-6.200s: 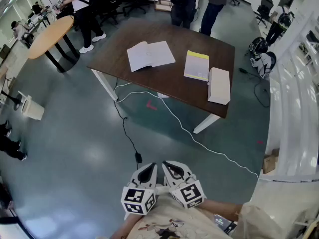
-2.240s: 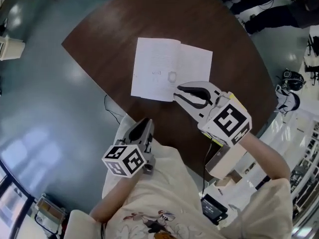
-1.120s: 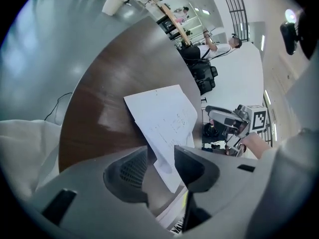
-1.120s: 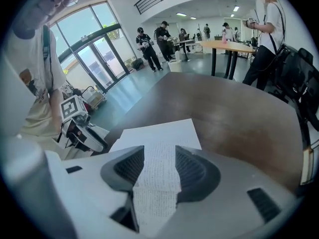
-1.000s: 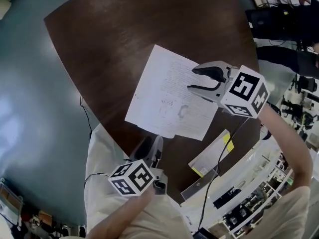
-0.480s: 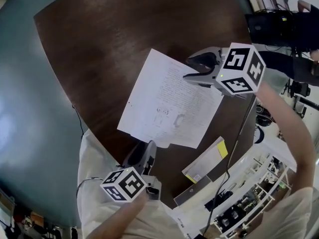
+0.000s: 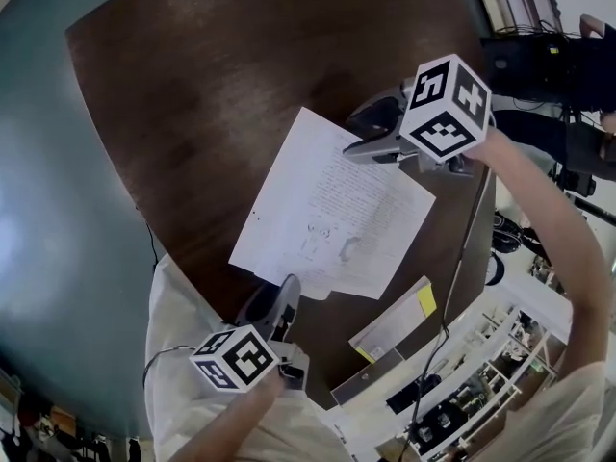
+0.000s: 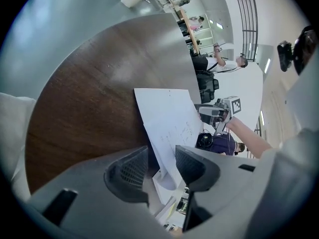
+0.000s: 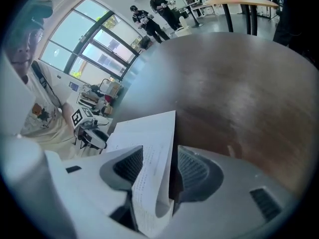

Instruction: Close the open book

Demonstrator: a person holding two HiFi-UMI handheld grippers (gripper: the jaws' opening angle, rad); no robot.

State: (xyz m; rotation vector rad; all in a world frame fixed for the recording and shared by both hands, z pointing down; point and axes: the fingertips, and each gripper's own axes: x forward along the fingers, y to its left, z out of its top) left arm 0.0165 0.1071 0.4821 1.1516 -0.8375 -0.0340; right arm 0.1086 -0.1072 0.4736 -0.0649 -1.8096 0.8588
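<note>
Lying flat on the tabletop (image 7: 221, 75), the book (image 7: 327, 210) is not yet closed. The open right gripper (image 7: 358, 131) straddles its one-o'clock page edge; the left gripper (image 7: 279, 292) hovers open at seven o'clock.

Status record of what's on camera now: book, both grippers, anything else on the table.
book: open, pages up, on the table
right gripper: jaws apart, far page edge curled up between them, not clamped
left gripper: jaws apart, at the book's near edge, holding nothing
other: pad with yellow tab beside the book
task: book not yet closed
</note>
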